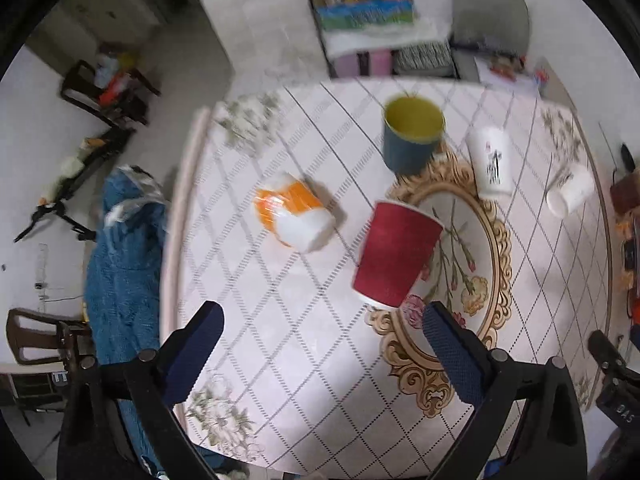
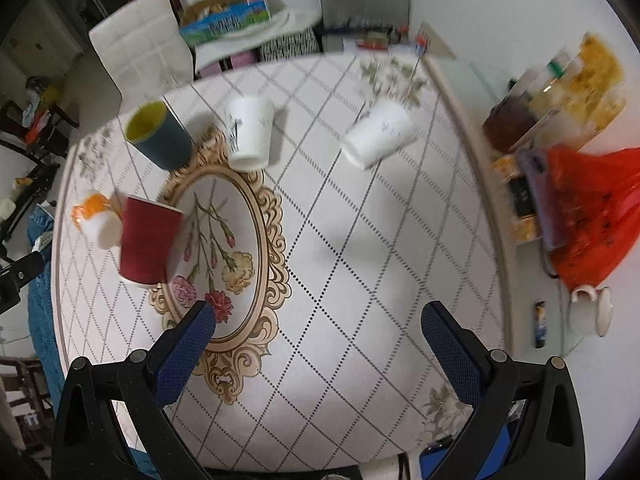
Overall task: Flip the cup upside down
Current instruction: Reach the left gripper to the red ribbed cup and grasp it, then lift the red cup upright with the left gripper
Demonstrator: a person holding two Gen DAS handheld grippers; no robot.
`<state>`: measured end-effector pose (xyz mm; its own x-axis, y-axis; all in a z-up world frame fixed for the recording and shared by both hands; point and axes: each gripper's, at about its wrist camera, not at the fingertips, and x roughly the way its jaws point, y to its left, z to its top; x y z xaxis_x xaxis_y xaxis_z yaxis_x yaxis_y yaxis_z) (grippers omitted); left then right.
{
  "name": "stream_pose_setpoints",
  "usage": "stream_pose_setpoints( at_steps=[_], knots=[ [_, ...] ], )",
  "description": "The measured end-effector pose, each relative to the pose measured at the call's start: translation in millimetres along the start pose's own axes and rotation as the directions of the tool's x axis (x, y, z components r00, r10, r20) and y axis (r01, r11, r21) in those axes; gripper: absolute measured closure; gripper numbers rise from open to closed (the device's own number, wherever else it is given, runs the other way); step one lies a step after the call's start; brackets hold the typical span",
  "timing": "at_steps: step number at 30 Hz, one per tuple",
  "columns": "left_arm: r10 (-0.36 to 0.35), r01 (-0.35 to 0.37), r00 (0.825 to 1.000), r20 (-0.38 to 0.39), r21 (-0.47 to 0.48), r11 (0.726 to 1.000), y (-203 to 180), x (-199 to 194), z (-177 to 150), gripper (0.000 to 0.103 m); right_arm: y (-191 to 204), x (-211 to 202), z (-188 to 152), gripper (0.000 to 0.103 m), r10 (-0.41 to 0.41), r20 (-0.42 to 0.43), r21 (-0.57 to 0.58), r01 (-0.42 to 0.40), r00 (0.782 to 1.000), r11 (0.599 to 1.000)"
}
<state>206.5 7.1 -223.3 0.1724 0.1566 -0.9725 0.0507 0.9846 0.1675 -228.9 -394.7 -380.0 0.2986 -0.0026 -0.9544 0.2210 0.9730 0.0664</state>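
Note:
Several paper cups stand or lie on a tiled table (image 1: pixel 280 300). A red cup (image 1: pixel 396 254) stands upright near the middle, also in the right wrist view (image 2: pixel 146 240). A blue cup with a yellow inside (image 1: pixel 412 136) stands upright behind it, also in the right wrist view (image 2: pixel 160 136). An orange and white cup (image 1: pixel 294 212) lies on its side. A white printed cup (image 1: pixel 492 162) stands upright, and a plain white cup (image 2: pixel 378 136) lies tilted. My left gripper (image 1: pixel 320 324) is open and empty above the table, short of the red cup. My right gripper (image 2: pixel 318 324) is open and empty.
An oval floral motif (image 2: pixel 224 248) marks the table's middle. A red plastic bag (image 2: pixel 592 208), jars and a white mug (image 2: pixel 592 312) sit on a ledge at the right. Chairs and boxes stand behind the table. A blue cloth (image 1: pixel 124 264) hangs at the left edge.

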Motion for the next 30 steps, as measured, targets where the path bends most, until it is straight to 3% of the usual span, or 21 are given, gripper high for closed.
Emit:
stream_pose_setpoints(
  at_steps=[3,8,12,22,24,26,30],
  knots=[
    [-0.029,0.03,0.997,-0.07,0.022,0.999,-10,32,11,0.01,0,35,7,0.0,-0.016,-0.048,-0.005,0.015,0.999,1.0],
    [-0.079,0.092,0.98,-0.181,0.063,0.994,-30,80,26,0.011,0,90,12,0.0,-0.051,-0.129,-0.014,0.05,0.99,0.999],
    [-0.081,0.11,0.97,-0.23,0.114,0.987,-47,109,37,0.011,-5,123,11,0.0,-0.083,-0.237,-0.008,0.083,0.968,0.996],
    [-0.052,0.117,0.952,-0.302,0.2,0.973,-79,164,47,0.011,-6,157,7,0.0,-0.105,-0.296,-0.003,0.109,0.949,0.994],
    [-0.059,0.129,0.947,-0.317,0.204,0.97,-82,171,45,0.015,-6,159,8,0.0,-0.106,-0.306,-0.001,0.111,0.946,0.994],
    [-0.065,0.138,0.941,-0.333,0.2,0.97,-83,175,40,0.027,-6,162,6,0.0,-0.11,-0.312,0.001,0.116,0.944,0.993],
    [-0.086,0.153,0.94,-0.33,0.181,0.971,-82,179,35,0.03,-10,172,4,0.0,-0.121,-0.327,0.003,0.129,0.937,0.992]
  ],
)
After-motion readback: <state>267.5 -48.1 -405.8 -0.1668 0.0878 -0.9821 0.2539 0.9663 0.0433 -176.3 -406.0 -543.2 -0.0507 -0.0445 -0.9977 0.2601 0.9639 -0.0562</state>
